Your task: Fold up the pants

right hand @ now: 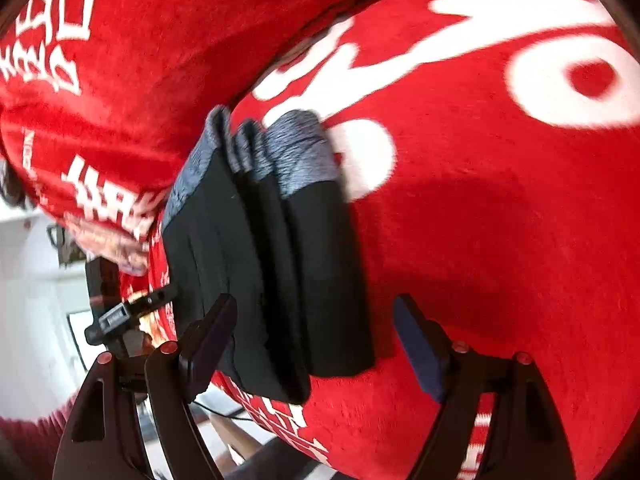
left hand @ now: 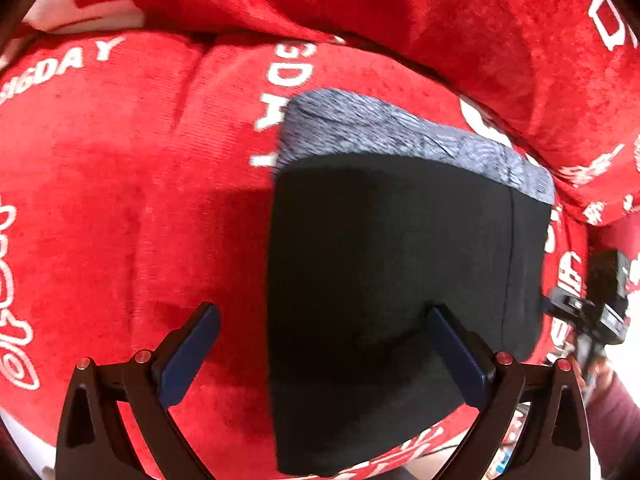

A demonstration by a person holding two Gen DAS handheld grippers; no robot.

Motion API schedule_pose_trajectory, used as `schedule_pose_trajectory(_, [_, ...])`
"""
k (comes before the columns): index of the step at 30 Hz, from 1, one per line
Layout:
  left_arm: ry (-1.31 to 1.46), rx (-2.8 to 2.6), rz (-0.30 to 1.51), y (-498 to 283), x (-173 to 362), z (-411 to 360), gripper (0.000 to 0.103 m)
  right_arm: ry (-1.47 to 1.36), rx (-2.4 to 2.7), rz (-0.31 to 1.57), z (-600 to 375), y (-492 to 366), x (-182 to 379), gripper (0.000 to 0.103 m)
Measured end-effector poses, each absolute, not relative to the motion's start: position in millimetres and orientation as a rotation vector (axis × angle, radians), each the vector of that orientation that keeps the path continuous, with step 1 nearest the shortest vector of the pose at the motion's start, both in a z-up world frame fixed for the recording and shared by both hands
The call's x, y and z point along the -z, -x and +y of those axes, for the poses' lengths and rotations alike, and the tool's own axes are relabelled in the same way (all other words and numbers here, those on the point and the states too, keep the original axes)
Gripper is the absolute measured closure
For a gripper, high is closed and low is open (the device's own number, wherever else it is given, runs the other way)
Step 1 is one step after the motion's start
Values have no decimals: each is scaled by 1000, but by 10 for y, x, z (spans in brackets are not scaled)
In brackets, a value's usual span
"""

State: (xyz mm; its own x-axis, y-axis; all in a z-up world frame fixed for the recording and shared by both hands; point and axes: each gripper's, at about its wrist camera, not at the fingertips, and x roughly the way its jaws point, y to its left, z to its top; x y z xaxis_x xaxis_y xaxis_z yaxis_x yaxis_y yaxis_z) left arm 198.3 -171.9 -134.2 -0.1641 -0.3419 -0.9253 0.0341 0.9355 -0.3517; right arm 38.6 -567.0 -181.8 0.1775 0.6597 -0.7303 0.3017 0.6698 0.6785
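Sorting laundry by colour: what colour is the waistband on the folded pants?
Heathered grey-blue waistband on black pants; clearest in the left wrist view.

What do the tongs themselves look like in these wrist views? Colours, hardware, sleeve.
Both the left tongs and the right tongs look alike: black angular linkage arms with triangular cutouts, red round pivot caps, flat dark navy finger pads. A maroon sleeve shows at the frame edge. No cables are clearly visible on them.

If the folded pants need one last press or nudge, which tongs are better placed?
Right, probably. The right tongs stand open straddling the near edge of the folded pants. The left tongs are also open, but only one finger reaches over the pants; the other is over the red cover.
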Motion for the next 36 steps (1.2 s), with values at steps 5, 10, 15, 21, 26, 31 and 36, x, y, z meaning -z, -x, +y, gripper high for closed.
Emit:
schedule_pose_trajectory(5, [264, 422, 1720, -2008, 1546, -1872, 0, -814, -418, 1466, -5501, -582, 1959, 20])
schedule_pose_trajectory(10, [283, 429, 1679, -2043, 1578, -1935, 0, -765, -475, 1446, -5373, -783, 1990, 19])
schedule_pose_trajectory(15, [244, 412, 1612, -1967, 1353, -1996, 22, -753, -388, 1471, -5360, -803, 1964, 39])
schedule_pose_trajectory(21, [223, 430, 1566, -1905, 976, -2040, 44, -799, -412, 1427, -5428, -694, 1726, 61])
schedule_pose_trajectory(26, [210, 435, 1565, -1731, 688, -1935, 44, -849, -451, 1412, -5350, -509, 1478, 63])
schedule_pose_trajectory(31, [163, 370, 1607, -1456, 785, -1861, 38, -932, -459, 1428, -5231, -170, 1452, 63])
schedule_pose_trajectory(36, [111, 161, 1613, -1361, 893, -1648, 27, -739, -251, 1585, -5051, -35, 1720, 42])
